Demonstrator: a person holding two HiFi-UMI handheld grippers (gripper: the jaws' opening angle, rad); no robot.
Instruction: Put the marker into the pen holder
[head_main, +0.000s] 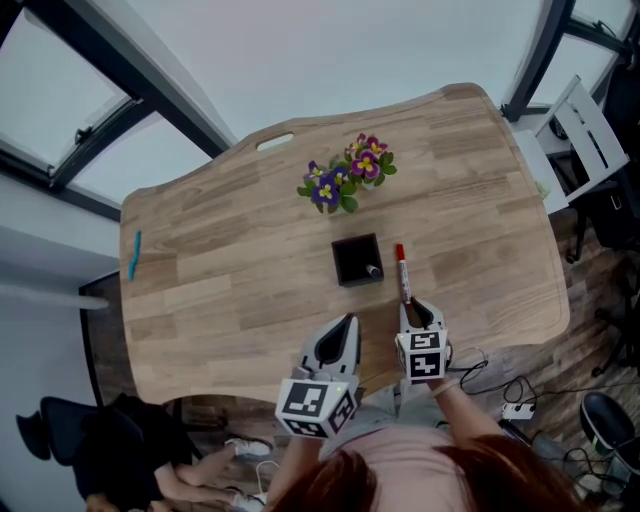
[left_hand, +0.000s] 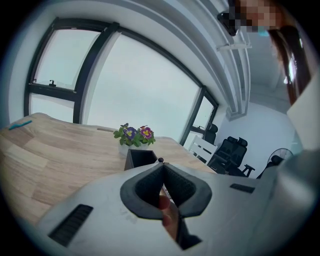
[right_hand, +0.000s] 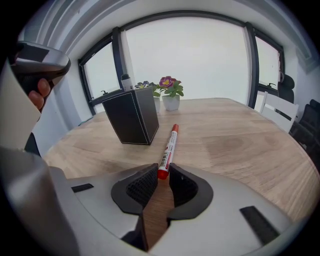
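On the wooden table (head_main: 220, 285), the marker (right_hand: 168, 147) lies beside the pen holder (right_hand: 132, 120), its near end pinched by the right gripper (right_hand: 161, 171), which likely needs a firmer, deeper hold before lifting, while the left gripper (left_hand: 162, 166) is pressed together and empty.

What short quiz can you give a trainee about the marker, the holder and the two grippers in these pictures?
1. True or false: the red marker stands inside the pen holder.
2. What sits between the jaws of the right gripper? A: nothing. B: the near end of the red marker. C: a flower pot.
3. In one word, are the jaws of the left gripper apart or together?

Key
1. False: it lies flat on the table, beside the pen holder.
2. B.
3. Together, with nothing held.
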